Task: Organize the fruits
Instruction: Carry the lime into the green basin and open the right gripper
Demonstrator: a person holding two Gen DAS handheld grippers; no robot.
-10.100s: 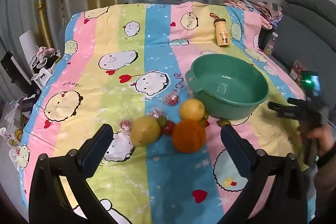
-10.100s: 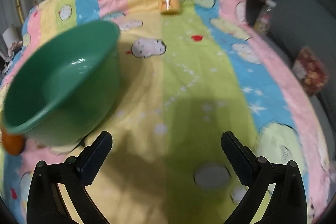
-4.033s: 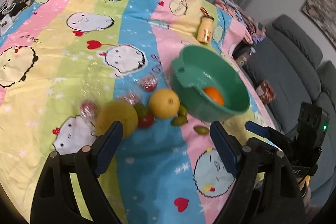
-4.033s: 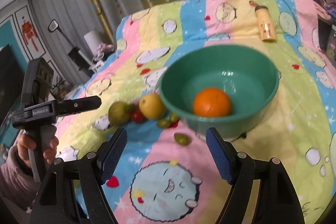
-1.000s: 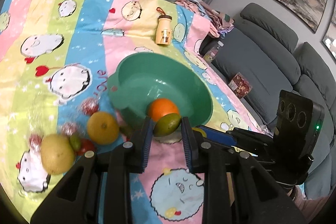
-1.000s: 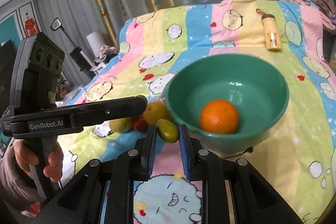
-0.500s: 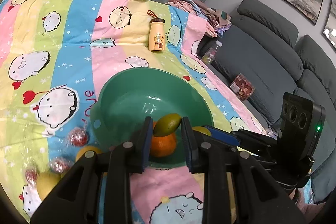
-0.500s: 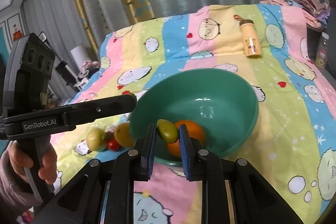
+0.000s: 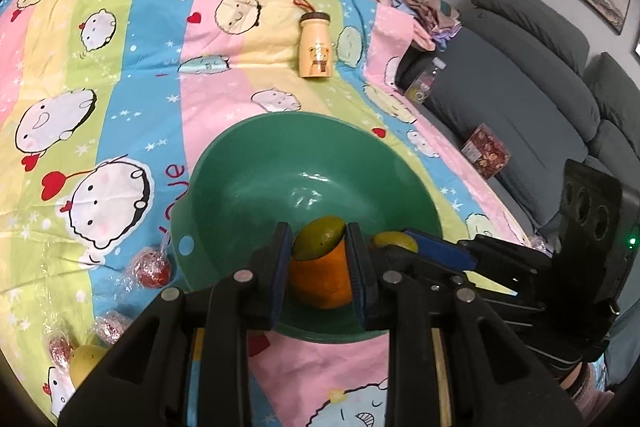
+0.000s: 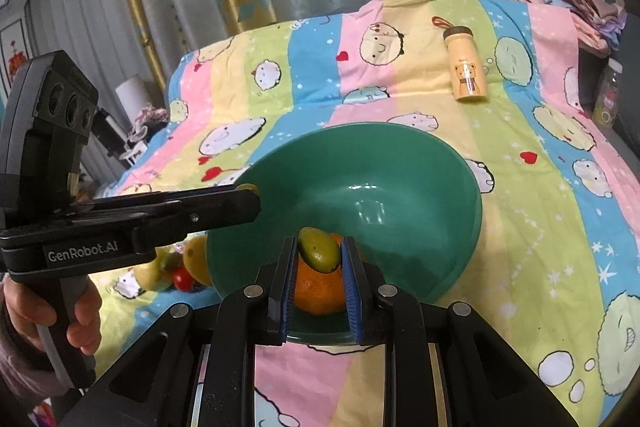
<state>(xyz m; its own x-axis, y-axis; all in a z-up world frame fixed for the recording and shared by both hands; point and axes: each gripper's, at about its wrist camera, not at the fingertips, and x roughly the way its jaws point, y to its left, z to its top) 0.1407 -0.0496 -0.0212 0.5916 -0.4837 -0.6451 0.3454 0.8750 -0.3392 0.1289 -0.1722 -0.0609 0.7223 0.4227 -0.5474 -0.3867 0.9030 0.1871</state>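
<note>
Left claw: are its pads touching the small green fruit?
Touching. The left wrist view shows the left claw shut on the small green fruit, both pads pressing its sides above the bowl.

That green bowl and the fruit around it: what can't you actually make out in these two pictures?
- Orange in the green bowl: left wrist view, mostly hidden behind the left gripper and its small green fruit.
- Bowl's near rim: right wrist view, covered by the right gripper.
- Loose fruit beside the bowl: right wrist view, partly hidden by the bowl wall.
- Wrapped red sweets: left wrist view, too blurred to identify.
</note>
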